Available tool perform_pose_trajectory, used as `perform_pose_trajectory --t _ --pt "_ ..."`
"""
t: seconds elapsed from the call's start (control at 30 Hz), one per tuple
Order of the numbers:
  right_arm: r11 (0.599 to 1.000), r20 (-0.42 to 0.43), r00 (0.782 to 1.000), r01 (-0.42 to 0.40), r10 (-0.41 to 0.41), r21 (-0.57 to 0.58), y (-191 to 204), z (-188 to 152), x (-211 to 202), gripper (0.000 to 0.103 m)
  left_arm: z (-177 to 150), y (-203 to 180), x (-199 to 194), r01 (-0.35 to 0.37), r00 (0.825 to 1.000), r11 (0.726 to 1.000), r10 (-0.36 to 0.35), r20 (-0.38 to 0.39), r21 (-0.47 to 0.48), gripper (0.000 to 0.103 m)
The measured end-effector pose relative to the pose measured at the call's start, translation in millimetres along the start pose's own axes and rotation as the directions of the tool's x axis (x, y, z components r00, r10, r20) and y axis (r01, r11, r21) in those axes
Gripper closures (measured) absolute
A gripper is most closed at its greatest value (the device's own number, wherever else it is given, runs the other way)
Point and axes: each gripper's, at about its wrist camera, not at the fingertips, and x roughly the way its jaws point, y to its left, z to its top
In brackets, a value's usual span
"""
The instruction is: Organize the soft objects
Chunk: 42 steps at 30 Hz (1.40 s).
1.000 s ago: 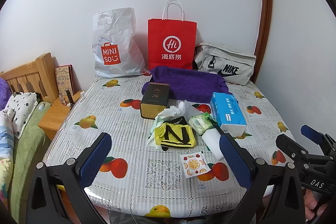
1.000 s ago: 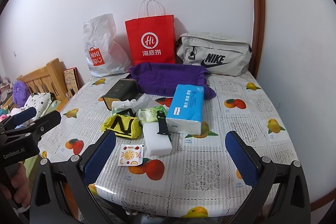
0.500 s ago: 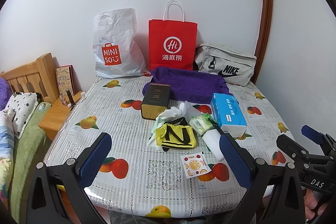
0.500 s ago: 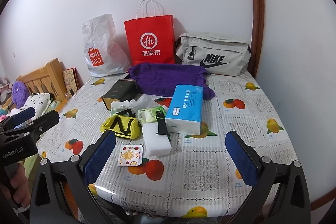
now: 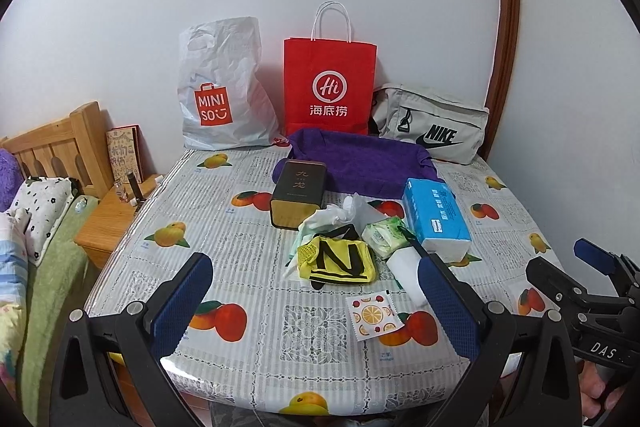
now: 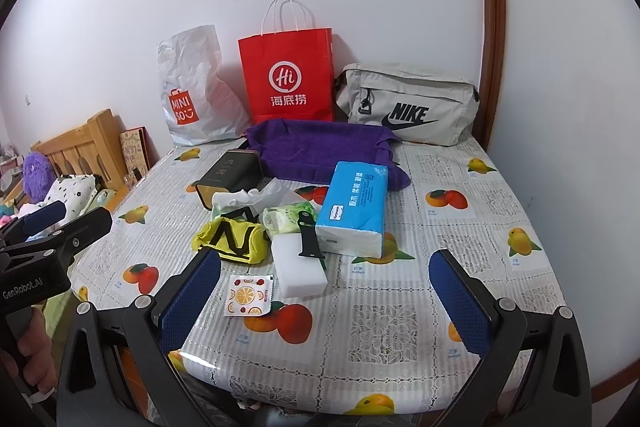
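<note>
A cluster lies mid-table: a yellow cloth with black "N" (image 5: pixel 339 263) (image 6: pixel 232 241), a green wet-wipe pack (image 5: pixel 383 233) (image 6: pixel 288 217), a white sponge block (image 6: pixel 298 269), a blue tissue pack (image 5: pixel 435 217) (image 6: pixel 354 209), crumpled white tissue (image 5: pixel 336 215) and a fruit-print sachet (image 5: pixel 374 314) (image 6: pixel 248 295). A purple towel (image 5: pixel 360 161) (image 6: pixel 320 147) lies behind. My left gripper (image 5: pixel 316 307) and right gripper (image 6: pixel 324 301) both hover open and empty above the table's near edge, short of the cluster.
A dark tea tin (image 5: pixel 298 193), a white Miniso bag (image 5: pixel 220 87), a red paper bag (image 5: pixel 330 83) and a grey Nike bag (image 5: pixel 430 129) stand toward the wall. A bed and wooden nightstand (image 5: pixel 108 223) are left of the table (image 5: pixel 248 255). A black watch strap (image 6: pixel 308 235) lies on the sponge.
Both views have shifted only slightly; the grippers stay open and nothing on the table has moved.
</note>
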Motion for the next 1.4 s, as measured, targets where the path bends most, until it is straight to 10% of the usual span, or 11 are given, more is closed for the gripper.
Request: perform_pose_trajectory --t 0.57,1.07,1.4 --pt "1.000 -0.030 0.999 -0.016 0.016 0.004 -5 -3 18 0.000 -14 15 37 0.023 0.998 0.999 -0.025 -0.065 -0.030 0.000" --pt "0.995 -0.172 0.980 -0.093 0.098 0.039 -22 -29 113 0.001 -55 29 119 0.025 0.978 0.997 -0.040 -0.205 -0.077 0.000" --pt "0.974 -0.243 0.944 -0.210 0.224 0.081 -16 -17 181 0.030 -59 37 151 0.031 0.967 0.993 -0.059 -0.248 -0.115 0.000"
